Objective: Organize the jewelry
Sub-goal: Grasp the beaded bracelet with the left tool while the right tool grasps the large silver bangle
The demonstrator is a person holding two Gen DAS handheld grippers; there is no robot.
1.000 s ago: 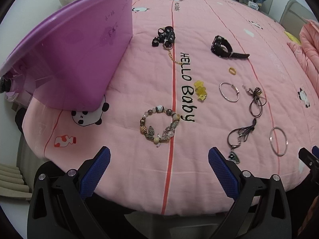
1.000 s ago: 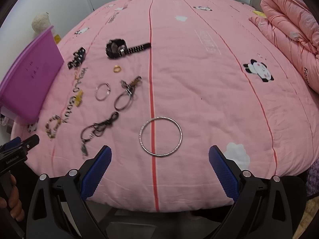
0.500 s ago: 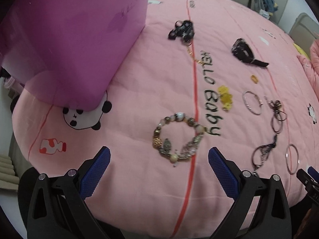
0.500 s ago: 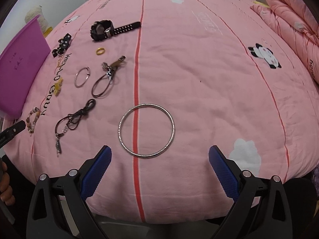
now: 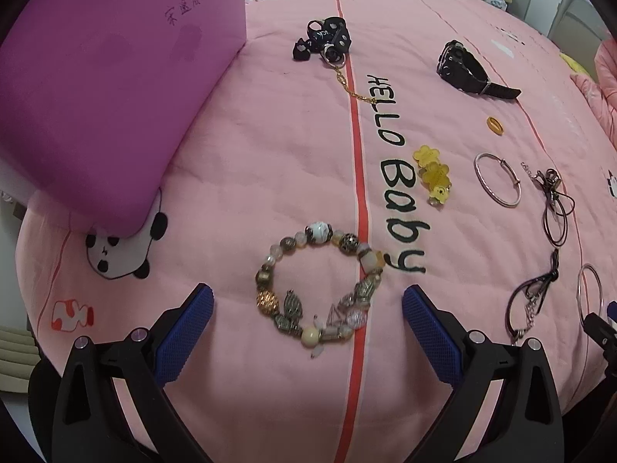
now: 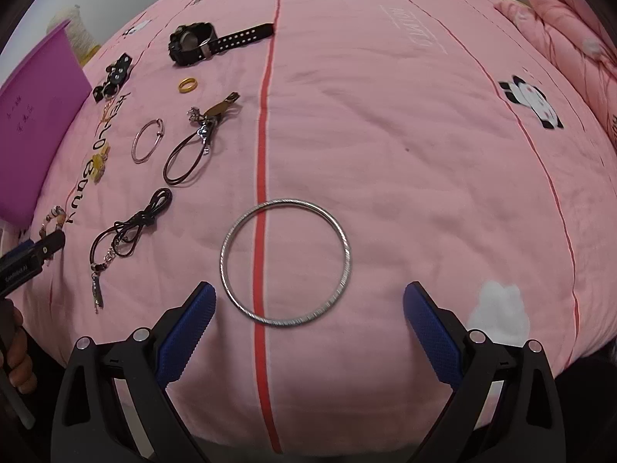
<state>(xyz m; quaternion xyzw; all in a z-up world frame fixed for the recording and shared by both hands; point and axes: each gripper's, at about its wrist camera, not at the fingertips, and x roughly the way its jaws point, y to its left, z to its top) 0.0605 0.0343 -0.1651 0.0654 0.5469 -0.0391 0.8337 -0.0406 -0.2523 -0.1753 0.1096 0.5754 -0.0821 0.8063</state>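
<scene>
The bed (image 6: 405, 123), under its pink quilt, serves as the sorting surface, with everything laid out flat and apart, I'd guess so each piece can be picked singly. At the left edge sits a purple box (image 5: 104, 88), tilted with its side toward us, likely the place the pieces are meant to end up, though its inside is hidden from here. Across the middle lie a black watch (image 6: 196, 42), dark cord necklaces (image 6: 131, 227) and (image 6: 193, 150), a black keychain (image 5: 324, 40), a small silver hoop (image 5: 497, 179), yellow charms (image 5: 434, 173) and a gold ring (image 6: 187, 85), none of them touching. The large silver bangle (image 6: 285, 262) lies flat across the red stripe, just ahead of the right claw (image 6: 306, 332) and roughly centred between its wide-spread, empty blue pads; it looks like the next pick on that side. The beaded bracelet (image 5: 320, 281) lies beside the "Baby" lettering, reaching in between the pads of the left claw (image 5: 306, 332), which is also spread wide and holding nothing, and the bracelet sits a touch right of centre. Neither piece is touched yet.
</scene>
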